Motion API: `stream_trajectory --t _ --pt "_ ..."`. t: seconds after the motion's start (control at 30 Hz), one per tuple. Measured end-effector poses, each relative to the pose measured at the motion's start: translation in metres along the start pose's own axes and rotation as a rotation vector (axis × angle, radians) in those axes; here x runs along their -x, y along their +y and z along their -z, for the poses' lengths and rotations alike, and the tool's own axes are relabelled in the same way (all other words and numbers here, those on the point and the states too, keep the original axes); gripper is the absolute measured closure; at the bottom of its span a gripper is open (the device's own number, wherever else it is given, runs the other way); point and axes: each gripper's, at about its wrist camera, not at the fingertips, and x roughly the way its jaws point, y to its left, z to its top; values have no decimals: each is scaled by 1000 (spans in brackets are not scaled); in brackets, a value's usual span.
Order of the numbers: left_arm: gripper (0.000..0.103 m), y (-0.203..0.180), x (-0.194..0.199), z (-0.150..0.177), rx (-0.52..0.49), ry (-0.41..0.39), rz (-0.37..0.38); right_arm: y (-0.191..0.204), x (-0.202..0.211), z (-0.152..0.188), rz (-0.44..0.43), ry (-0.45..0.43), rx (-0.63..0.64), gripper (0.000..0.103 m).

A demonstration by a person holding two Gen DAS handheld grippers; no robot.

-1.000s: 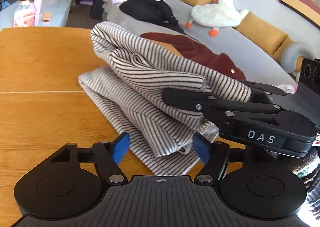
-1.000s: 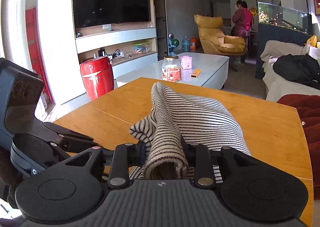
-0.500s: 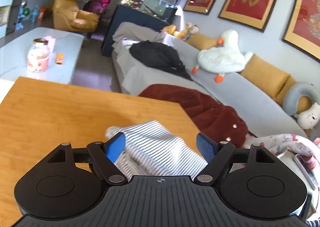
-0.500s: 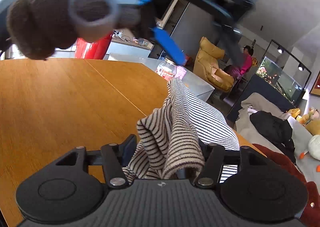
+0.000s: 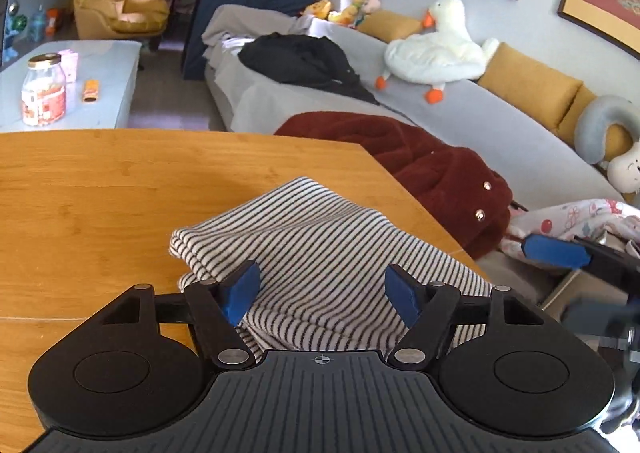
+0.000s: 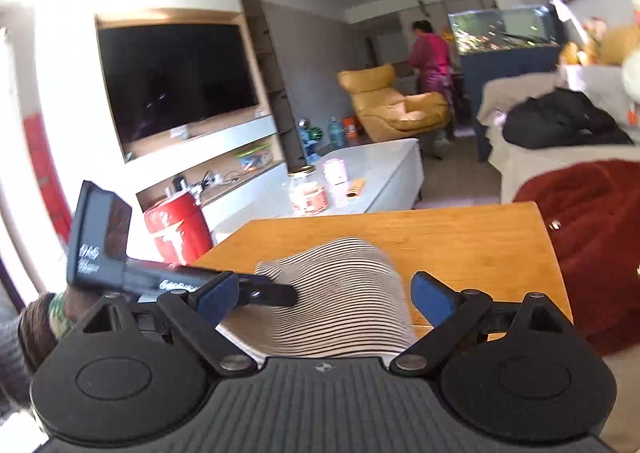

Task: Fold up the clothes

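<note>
A black-and-white striped garment (image 5: 316, 249) lies folded in a bundle on the wooden table (image 5: 88, 189), near its right edge. It also shows in the right wrist view (image 6: 340, 301). My left gripper (image 5: 322, 289) is open and empty just above the garment's near side. My right gripper (image 6: 326, 295) is open and empty over the garment too. One blue pad of the right gripper (image 5: 556, 251) shows at the right of the left wrist view. The left gripper's body (image 6: 168, 277) shows at the left of the right wrist view.
A dark red fleece garment (image 5: 424, 169) lies beside the table's right edge, against a grey sofa (image 5: 480, 113) with a black garment (image 5: 304, 57) and a plush duck (image 5: 436, 49). A low white table (image 5: 100, 65) with a jar (image 5: 43, 93) stands beyond the far edge.
My right gripper let go of the striped garment and opened. The garment dropped from a raised fold into a flatter bundle on the table. Both grippers swung round it and drew back.
</note>
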Motion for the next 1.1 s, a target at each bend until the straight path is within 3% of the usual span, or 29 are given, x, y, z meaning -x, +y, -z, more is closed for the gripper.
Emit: stream_trajectory --t 0.1,0.23,0.53,0.6,0.7,0.8,0.9,1.03,1.1 --pt "28 -3 0 1 -13 -2 -9 -24 -22 10 46 64 -57 10" --pt "28 -2 -1 -1 -6 6 -8 -21 -45 40 82 182 12 14" --pt "23 4 2 7 -13 11 -10 21 -26 41 59 214 191 18" --pt "23 7 4 11 -7 5 -8 18 -18 29 33 180 136 18" --pt "23 8 6 16 1 -5 0 -3 -14 -6 -3 81 -63 16" --pt "21 7 5 17 -10 -14 -1 -19 -44 -37 -23 66 -172 11" --pt "20 6 5 19 -23 -25 1 -34 -107 -53 -3 180 -206 11" --pt "20 9 9 24 -34 -34 17 -49 -183 -47 -16 453 -268 12" --pt "20 12 11 26 -37 -38 18 -45 -201 -42 -36 525 -249 22"
